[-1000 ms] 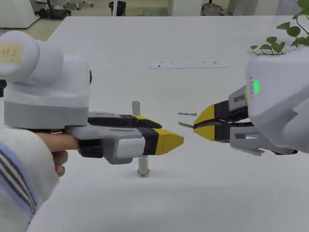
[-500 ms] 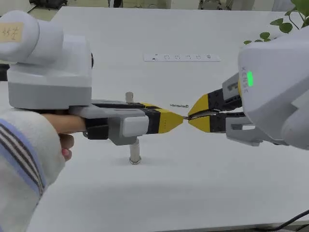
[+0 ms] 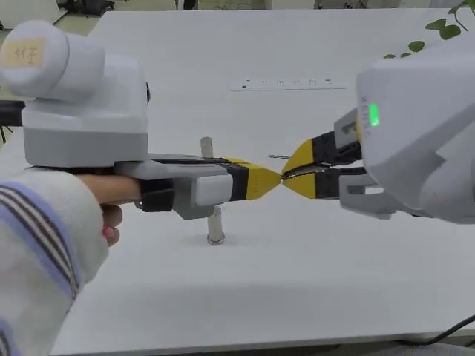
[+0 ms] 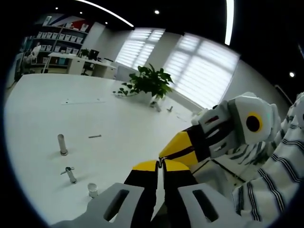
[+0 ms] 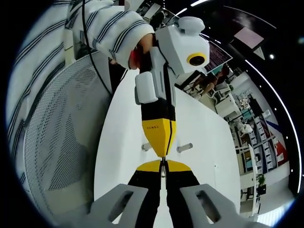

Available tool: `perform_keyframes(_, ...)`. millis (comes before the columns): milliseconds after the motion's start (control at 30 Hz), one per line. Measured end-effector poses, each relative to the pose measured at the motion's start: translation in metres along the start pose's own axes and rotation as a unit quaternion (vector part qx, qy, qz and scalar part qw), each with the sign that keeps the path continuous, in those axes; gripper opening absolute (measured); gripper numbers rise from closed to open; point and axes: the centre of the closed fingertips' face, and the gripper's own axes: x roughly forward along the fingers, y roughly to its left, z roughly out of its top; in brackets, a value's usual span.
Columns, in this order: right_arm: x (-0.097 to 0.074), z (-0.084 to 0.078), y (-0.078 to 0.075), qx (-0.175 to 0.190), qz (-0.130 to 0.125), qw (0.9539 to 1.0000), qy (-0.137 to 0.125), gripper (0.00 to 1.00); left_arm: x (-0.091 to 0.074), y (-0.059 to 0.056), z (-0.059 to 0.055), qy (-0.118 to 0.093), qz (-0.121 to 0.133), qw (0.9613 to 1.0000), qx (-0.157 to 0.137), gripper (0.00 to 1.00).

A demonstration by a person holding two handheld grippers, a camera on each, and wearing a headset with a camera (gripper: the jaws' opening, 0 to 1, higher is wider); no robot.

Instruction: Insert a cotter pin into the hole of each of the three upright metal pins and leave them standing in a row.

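Note:
My right gripper (image 3: 286, 180) is shut on a thin cotter pin (image 5: 163, 171), whose end pokes out of the yellow tips. My left gripper (image 3: 277, 180) meets it tip to tip with its jaws shut, and I cannot tell whether it grips the pin. Both hover above the white table. One upright metal pin (image 3: 207, 146) stands behind the left gripper and another (image 3: 216, 225) stands in front of it. In the left gripper view a tall pin (image 4: 62, 144), a pin with a cotter pin through it (image 4: 70, 174) and a short one (image 4: 92, 190) stand in a row.
A loose cotter pin (image 3: 280, 156) lies on the white table (image 3: 312, 259) just behind the gripper tips. A white power strip (image 3: 288, 84) lies farther back. A green plant (image 3: 445, 30) stands at the far right edge.
The two grippers have closed the gap between them: a second ago their tips were apart, now they touch at the cotter pin.

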Motion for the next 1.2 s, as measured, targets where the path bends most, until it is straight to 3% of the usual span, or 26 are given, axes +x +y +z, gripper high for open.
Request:
perform_keyframes(200, 0.000, 0.000, 0.000, 0.002, -0.003, 1.0000, -0.006, 0.00, 0.003, 0.000, -0.001, 0.003, 0.001, 1.0000, 0.004, 0.00)
perform_keyframes(300, -0.001, -0.001, 0.000, 0.006, -0.006, 0.9999, -0.007, 0.00, 0.006, 0.002, 0.000, 0.004, 0.000, 0.9998, -0.018, 0.00)
perform_keyframes(367, -0.001, -0.003, -0.002, 0.000, -0.010, 0.9999, -0.010, 0.00, 0.007, 0.002, 0.002, 0.002, 0.000, 0.9999, -0.012, 0.00)
perform_keyframes(467, -0.001, -0.006, -0.003, 0.005, -0.007, 0.9998, -0.019, 0.00, 0.009, 0.003, 0.003, 0.010, 0.005, 0.9996, 0.027, 0.00)
perform_keyframes(533, 0.000, -0.009, -0.002, 0.022, 0.005, 0.9995, -0.023, 0.00, 0.012, 0.003, 0.002, 0.014, 0.010, 0.9992, 0.036, 0.00)
perform_keyframes(667, 0.000, -0.018, -0.011, 0.065, 0.003, 0.9972, -0.037, 0.16, 0.012, 0.006, 0.005, 0.009, 0.012, 0.9988, 0.047, 0.00)
perform_keyframes(733, -0.001, -0.022, -0.011, 0.083, 0.012, 0.9956, -0.042, 0.18, 0.011, 0.006, 0.006, 0.007, 0.019, 0.9976, 0.066, 0.00)
perform_keyframes(800, 0.000, -0.025, -0.009, 0.115, 0.030, 0.9913, -0.055, 0.19, 0.009, 0.005, 0.006, 0.005, 0.019, 0.9966, 0.081, 0.00)
perform_keyframes(967, 0.000, -0.027, -0.002, 0.201, 0.095, 0.9701, -0.097, 0.23, 0.004, -0.001, 0.007, -0.002, 0.013, 0.9893, 0.145, 0.00)
perform_keyframes(1000, 0.000, -0.025, 0.000, 0.230, 0.114, 0.9595, -0.117, 0.24, 0.003, -0.002, 0.007, -0.003, 0.010, 0.9877, 0.156, 0.00)
perform_keyframes(1033, 0.000, -0.024, 0.001, 0.238, 0.123, 0.9558, -0.122, 0.24, 0.002, -0.006, 0.006, -0.003, 0.005, 0.9850, 0.172, 0.00)
perform_keyframes(1067, -0.001, -0.020, 0.007, 0.264, 0.150, 0.9433, -0.134, 0.25, 0.001, -0.007, 0.005, -0.001, 0.002, 0.9831, 0.183, 0.00)
perform_keyframes(1100, -0.001, -0.019, 0.010, 0.276, 0.170, 0.9354, -0.142, 0.24, 0.000, -0.008, 0.004, -0.001, -0.002, 0.9795, 0.202, 0.00)
perform_keyframes(1133, -0.001, -0.019, 0.013, 0.278, 0.183, 0.9320, -0.142, 0.22, 0.000, -0.009, 0.003, -0.001, -0.004, 0.9773, 0.212, 0.00)
perform_keyframes(1200, 0.000, -0.017, 0.014, 0.265, 0.191, 0.9340, -0.144, 0.13, -0.001, -0.012, 0.001, -0.001, -0.006, 0.9741, 0.226, 0.00)
